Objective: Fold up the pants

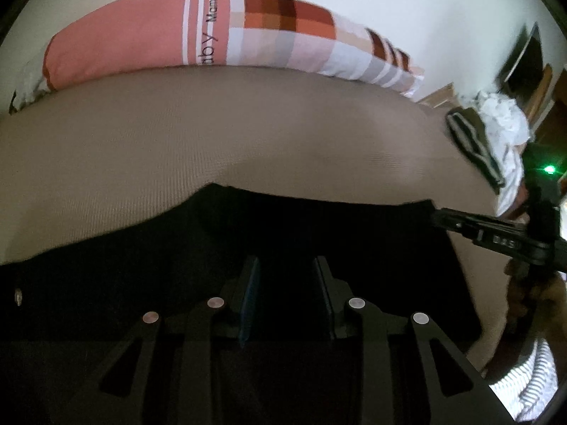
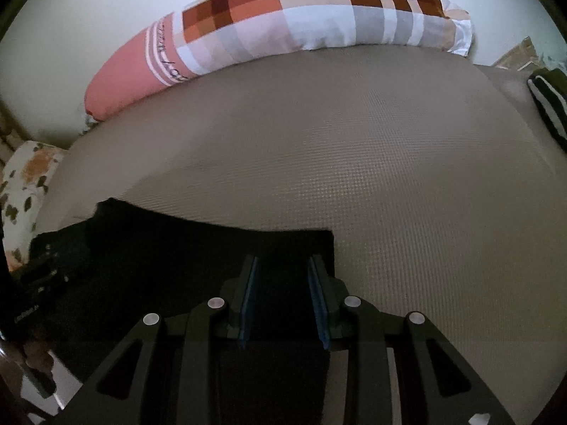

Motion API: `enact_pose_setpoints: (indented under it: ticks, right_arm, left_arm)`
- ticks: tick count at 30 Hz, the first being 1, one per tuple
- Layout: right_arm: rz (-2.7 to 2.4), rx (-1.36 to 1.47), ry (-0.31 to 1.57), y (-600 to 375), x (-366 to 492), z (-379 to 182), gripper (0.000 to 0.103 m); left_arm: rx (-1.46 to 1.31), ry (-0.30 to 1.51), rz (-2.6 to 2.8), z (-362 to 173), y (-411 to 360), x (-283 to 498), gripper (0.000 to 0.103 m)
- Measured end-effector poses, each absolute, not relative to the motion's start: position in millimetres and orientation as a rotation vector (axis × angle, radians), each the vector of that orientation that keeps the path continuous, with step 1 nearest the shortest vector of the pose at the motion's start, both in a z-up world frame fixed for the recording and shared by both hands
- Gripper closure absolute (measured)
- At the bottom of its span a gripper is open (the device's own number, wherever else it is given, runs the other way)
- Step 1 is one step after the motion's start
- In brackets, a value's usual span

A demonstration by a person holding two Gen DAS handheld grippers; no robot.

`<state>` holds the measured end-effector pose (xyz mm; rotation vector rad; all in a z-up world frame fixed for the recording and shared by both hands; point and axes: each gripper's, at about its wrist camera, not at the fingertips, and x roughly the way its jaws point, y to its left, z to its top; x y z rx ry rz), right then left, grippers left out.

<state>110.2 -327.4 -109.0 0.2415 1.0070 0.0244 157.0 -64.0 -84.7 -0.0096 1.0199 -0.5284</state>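
Note:
Black pants [image 1: 283, 223] lie flat on a beige mattress [image 1: 248, 131]; they also show in the right wrist view [image 2: 212, 248], where their right edge ends in a square corner. My left gripper [image 1: 287, 265] is open, its jaws apart low over the dark cloth. My right gripper [image 2: 283, 265] is open over the pants near that corner. The right gripper also shows at the right in the left wrist view [image 1: 460, 223], at the pants' far right corner. The left gripper's body shows at the left edge of the right wrist view [image 2: 39, 276].
A long pink and checked bolster pillow [image 1: 212, 35] lies along the wall at the mattress's far edge, also in the right wrist view [image 2: 301, 21]. A pile of striped and white clothes [image 1: 496, 134] sits at the right end. A floral pillow [image 2: 24, 184] is at the left.

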Motion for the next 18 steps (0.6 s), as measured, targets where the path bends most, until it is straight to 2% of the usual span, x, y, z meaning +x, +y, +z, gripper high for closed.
enact_pose_setpoints:
  ticks: [5,14,16,18]
  right_arm:
    - [0.021,0.222,1.006,-327,114,-117,0.076]
    - [0.015,0.189,0.999,-323,116,-118,0.076]
    - [0.013,0.180,0.998,-322,115,-117,0.076]
    - [0.012,0.171,0.991,-321,115,-114,0.076]
  left_arm:
    - [-0.013,1.060,-0.467,-104,-63,175,0.071]
    - [0.021,1.037,-0.459,-104,-68,174,0.069]
    - [0.029,1.039,-0.465,-102,-68,172,0.065]
    - [0.027,1.041,-0.475,-100,-68,170,0.051]
